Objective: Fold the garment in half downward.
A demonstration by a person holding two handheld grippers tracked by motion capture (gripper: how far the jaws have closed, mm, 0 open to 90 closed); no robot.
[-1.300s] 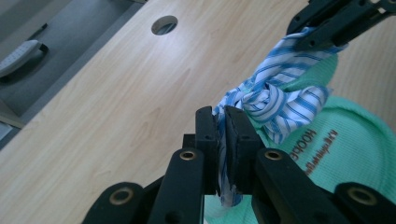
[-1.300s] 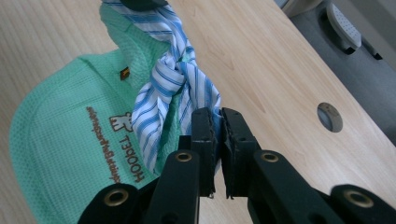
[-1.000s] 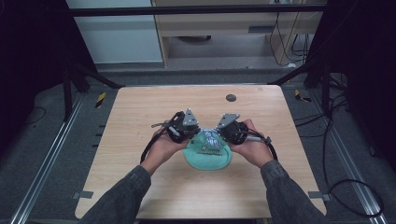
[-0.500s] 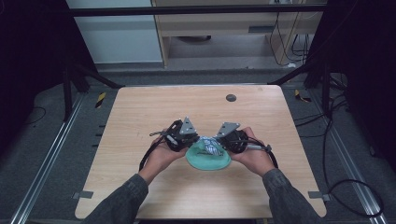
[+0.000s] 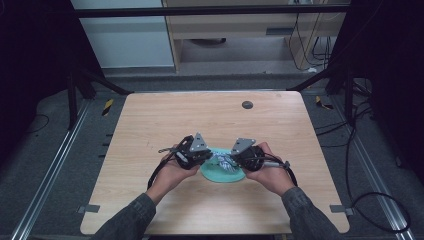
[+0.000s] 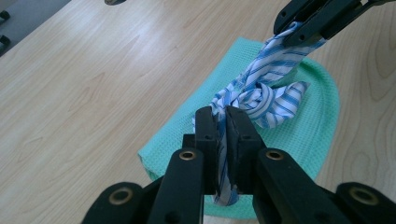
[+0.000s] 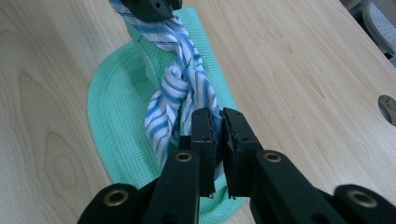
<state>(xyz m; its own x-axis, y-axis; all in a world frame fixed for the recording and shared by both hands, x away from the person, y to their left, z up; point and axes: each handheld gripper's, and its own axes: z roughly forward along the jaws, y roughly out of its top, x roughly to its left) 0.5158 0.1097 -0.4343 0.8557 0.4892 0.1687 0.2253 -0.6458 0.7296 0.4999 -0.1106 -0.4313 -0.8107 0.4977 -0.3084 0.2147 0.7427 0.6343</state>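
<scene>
A blue-and-white striped cloth (image 5: 224, 162) is twisted into a knot and stretched between my two grippers, just above a green waffle-weave mat (image 5: 220, 175) on the wooden table. My left gripper (image 6: 223, 116) is shut on one end of the striped cloth (image 6: 261, 95). Over the mat's far side in that view, the other gripper clamps the opposite end. My right gripper (image 7: 220, 119) is shut on its end of the striped cloth (image 7: 180, 91), above the green mat (image 7: 116, 112). In the high view the left gripper (image 5: 209, 157) and right gripper (image 5: 235, 161) face each other closely.
The light wooden table (image 5: 210, 120) has a round dark grommet (image 5: 247, 105) near its far edge. Black frame legs, cables and metal floor rails surround the table. A shelf unit stands beyond it.
Both hands have come toward the near edge of the table with the cloth and mat. The grippers stand closer together than a second ago, with the knot between them.
</scene>
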